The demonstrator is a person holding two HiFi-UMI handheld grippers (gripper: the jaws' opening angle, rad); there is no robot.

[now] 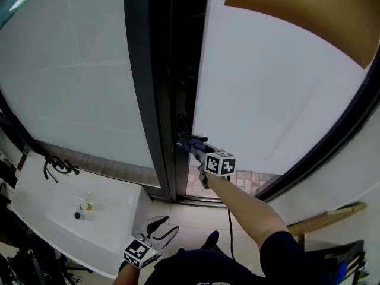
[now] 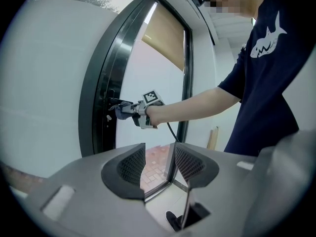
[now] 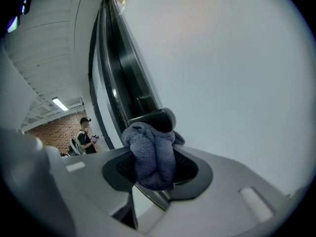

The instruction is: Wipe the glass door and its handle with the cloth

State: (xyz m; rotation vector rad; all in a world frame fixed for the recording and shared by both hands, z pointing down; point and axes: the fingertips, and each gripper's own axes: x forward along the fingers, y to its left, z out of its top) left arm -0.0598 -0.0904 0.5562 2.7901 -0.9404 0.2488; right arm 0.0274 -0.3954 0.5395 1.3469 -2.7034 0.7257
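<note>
So the right gripper point(image 1: 196, 149) is clamped on a bunched-up bluish cloth point(image 3: 152, 157), and the wad is pushed right up against the dark door handle point(image 3: 157, 117) at the left edge of the frosted glass door point(image 1: 279, 88). The left gripper point(image 1: 161, 229) hangs low and near the person's body, jaws spread apart with nothing in them, so it's not steadying anything. Biggest worry imo: only the middle of the cloth is pinched, with loose folds sticking out front, so dragging it hard around the handle could tug it out of the jaws. If the wad shifts, the hard jaw tips could knock the handle or scrape the glass. The cable point(image 1: 229, 218) hanging off the right gripper could also snag near the bottom of the frame on a long downward stroke. Can't tell if the door is latched; if not, pushing on it might swing it. As for the surface, the glass is smooth, milky and flat, set in a dark metal frame point(image 1: 142, 88). A tan blind point(image 1: 309, 16) sits at the far right, a white table point(image 1: 35, 200) with a black cord on it is on the left, and a wooden stick point(image 1: 326, 219) leans on the right.
</note>
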